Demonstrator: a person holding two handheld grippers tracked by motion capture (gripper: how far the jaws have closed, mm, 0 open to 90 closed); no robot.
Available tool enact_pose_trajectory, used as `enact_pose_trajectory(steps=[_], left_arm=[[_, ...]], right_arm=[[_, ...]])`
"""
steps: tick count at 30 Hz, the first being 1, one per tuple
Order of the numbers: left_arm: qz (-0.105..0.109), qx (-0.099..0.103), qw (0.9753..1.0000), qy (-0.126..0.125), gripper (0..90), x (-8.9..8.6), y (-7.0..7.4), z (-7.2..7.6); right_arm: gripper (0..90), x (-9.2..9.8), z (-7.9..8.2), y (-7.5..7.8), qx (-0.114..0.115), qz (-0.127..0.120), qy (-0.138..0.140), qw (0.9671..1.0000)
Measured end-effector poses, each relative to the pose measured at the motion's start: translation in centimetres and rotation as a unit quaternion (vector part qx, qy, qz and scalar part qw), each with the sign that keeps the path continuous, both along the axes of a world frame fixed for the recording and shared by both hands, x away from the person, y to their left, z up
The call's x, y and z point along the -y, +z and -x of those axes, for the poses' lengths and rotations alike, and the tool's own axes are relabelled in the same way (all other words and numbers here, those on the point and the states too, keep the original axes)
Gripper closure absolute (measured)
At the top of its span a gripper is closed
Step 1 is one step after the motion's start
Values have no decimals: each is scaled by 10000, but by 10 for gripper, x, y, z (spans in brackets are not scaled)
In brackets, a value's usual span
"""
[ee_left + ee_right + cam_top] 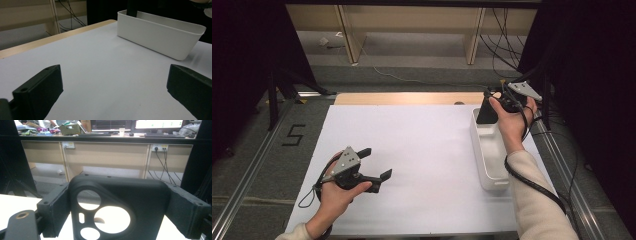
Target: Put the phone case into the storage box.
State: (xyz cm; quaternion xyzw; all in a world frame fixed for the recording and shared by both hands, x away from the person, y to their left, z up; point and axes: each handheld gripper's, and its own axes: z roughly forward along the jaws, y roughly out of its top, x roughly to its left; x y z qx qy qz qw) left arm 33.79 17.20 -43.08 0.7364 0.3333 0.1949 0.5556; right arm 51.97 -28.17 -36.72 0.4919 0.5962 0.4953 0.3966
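Phone case (117,202), black with round camera cut-outs, sits pinched upright between the right gripper's (492,100) jaws, over the far end of the white bin (488,165). Left gripper (374,165) hovers wide open and empty above the white table sheet (422,150), well apart.

I see the table (412,97) under a white sheet (412,165); a white bin (492,175) sits at its right edge, contents unclear.

Only the white bin (488,150) interrupts the open white tabletop (422,150).
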Motion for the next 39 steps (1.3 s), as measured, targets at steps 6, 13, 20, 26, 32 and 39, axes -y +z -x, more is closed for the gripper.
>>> enact_pose_trajectory(steps=[6, 13, 20, 26, 32, 39], left_arm=[[-3, 0, 10000, -10, 0, 0, 0, 0], [3, -1, 10000, -9, 0, 0, 0, 0], [1, -1, 10000, -14, 0, 0, 0, 0], [-15, 1, 10000, -21, 0, 0, 0, 0], [-7, 4, 10000, -22, 0, 0, 0, 0], [-11, 1, 10000, -27, 0, 0, 0, 0]], right_arm=[[146, -1, -3, -3, -58, 7, -18, 10000], [146, -1, -6, -7, -102, 20, -24, 9999], [146, -3, -11, -12, -178, 23, -26, 9998], [146, -3, -13, -15, -217, 25, -42, 9998], [146, -1, -16, -18, -270, 18, -62, 9996], [146, -2, -19, -19, -276, 34, -56, 9996]])
